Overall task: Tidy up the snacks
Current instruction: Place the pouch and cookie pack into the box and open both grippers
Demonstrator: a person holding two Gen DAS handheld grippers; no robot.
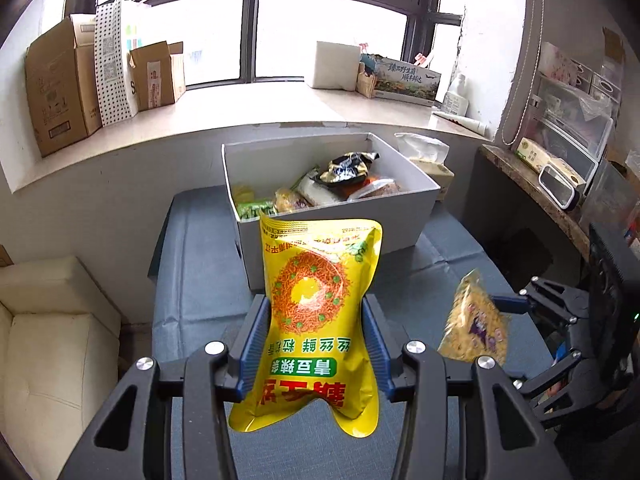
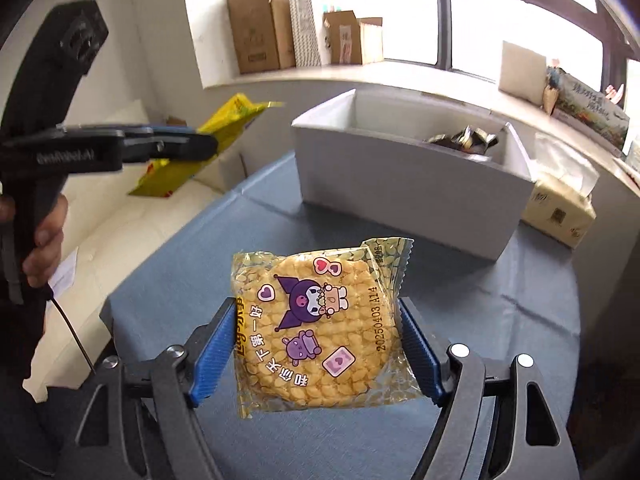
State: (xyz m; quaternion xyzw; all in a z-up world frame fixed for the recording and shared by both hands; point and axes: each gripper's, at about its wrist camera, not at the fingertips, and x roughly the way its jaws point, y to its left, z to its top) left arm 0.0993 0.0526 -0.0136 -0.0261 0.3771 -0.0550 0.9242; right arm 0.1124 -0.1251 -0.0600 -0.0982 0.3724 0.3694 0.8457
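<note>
The left gripper (image 1: 316, 344) has its blue fingers (image 1: 252, 340) pressed on both sides of a yellow snack bag (image 1: 320, 300), held in the air above the tabletop (image 1: 192, 280). The right gripper (image 2: 316, 352) clamps a round corn cracker packet (image 2: 320, 328), also above the tabletop, in front of the white box (image 2: 400, 188) that stands at the far edge.

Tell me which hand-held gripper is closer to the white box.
Probably the left. The left hand-held gripper, clamping the yellow snack bag, sits just short of the white box. The right hand-held gripper, gripping the corn cracker packet, is farther back.
</note>
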